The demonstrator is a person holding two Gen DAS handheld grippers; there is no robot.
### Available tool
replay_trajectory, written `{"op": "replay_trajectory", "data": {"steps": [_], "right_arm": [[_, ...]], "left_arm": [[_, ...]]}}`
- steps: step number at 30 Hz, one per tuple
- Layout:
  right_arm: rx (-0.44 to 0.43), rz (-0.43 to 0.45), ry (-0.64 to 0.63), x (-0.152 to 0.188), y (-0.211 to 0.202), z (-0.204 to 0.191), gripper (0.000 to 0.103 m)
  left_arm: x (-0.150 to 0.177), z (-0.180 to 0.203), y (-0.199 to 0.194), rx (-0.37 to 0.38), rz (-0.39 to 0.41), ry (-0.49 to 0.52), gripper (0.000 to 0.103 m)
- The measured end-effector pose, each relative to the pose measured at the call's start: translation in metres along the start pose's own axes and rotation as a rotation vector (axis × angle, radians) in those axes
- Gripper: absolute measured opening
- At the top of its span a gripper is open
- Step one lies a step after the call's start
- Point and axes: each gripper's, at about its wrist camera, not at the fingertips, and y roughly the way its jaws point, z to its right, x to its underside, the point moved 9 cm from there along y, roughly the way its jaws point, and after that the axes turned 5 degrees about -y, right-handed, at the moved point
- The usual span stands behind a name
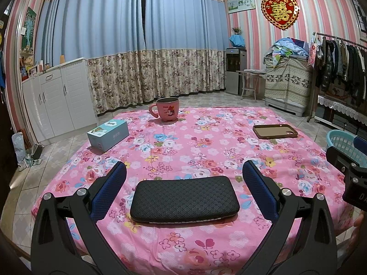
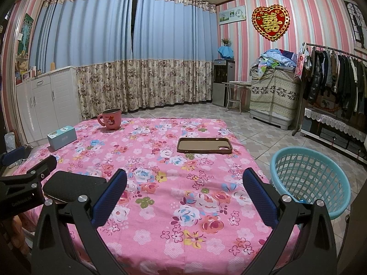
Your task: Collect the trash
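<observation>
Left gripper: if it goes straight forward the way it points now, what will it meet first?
Most likely the black textured case, which lies flat on the floral tablecloth directly ahead of the left gripper, between its open fingers. Farther along stands the pink mug. Height above the case is unclear, so the gripper might pass over it.

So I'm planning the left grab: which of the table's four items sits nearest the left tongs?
The black textured pouch, lying right between the open left tongs; the others lie farther back.

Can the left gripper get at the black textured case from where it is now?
Probably yes. The left gripper has its jaws wide open, and the black textured case lies flat on the floral tablecloth directly between and ahead of them, with nothing in the way. Its low, flat profile might make the pinch awkward.
</observation>
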Motion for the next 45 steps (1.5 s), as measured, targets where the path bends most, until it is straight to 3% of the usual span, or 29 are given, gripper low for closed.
{"op": "replay_trajectory", "data": {"steps": [45], "right_arm": [[0.003,0.005,0.005,-0.0018,0.0004,0.0014,0.099]], "left_arm": [[0.0005,0.0012,-0.0001,0.002,0.000,-0.001,0.098]]}}
